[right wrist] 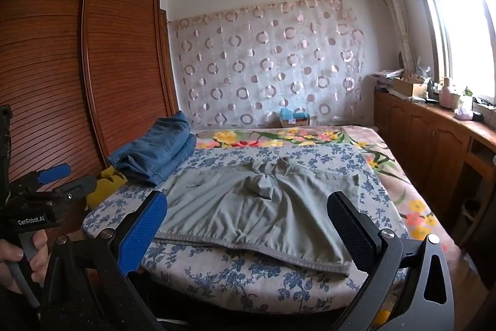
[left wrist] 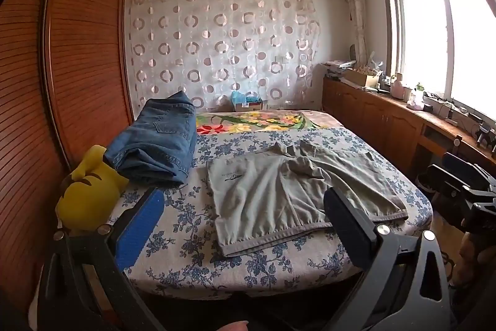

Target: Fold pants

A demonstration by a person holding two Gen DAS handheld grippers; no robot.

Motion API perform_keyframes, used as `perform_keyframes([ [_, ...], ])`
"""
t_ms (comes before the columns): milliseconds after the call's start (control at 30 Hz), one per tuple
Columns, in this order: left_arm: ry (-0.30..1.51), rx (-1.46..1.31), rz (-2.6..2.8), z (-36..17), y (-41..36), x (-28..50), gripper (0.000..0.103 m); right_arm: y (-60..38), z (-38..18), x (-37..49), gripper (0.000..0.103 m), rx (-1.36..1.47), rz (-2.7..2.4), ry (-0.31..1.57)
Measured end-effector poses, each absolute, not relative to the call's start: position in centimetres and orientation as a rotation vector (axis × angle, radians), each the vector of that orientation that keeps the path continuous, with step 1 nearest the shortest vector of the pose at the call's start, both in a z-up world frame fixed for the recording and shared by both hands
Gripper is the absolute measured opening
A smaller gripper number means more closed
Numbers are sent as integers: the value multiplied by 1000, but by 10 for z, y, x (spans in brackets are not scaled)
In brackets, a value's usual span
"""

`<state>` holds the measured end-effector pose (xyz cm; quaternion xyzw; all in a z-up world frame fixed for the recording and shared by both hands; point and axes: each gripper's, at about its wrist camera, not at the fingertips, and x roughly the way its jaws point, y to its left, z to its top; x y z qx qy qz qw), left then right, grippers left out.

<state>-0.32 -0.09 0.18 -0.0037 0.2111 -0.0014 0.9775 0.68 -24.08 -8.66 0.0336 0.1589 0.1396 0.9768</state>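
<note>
Both jaws wide, empty: left gripper [left wrist: 245, 222], right gripper [right wrist: 248, 225] above grey shorts [left wrist: 288, 191] on bed [left wrist: 192, 253]. Risk: rumpled crotch bunches, waistband slides off edge.

Left gripper [left wrist: 245, 225] spread wide, empty; right gripper [right wrist: 248, 228] likewise.

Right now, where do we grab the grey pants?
Grip the grey pants at the two corners of the near hem, coming in low from the bed's foot: that edge lies flat and nearest both open tools; the middle is bunched.
</note>
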Motion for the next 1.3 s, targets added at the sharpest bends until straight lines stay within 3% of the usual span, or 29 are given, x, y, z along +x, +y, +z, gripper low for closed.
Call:
perform_keyframes([
  [1300,416,-2,-3,11,-4,-5,103,-235,-86,5,103,69,286,319],
])
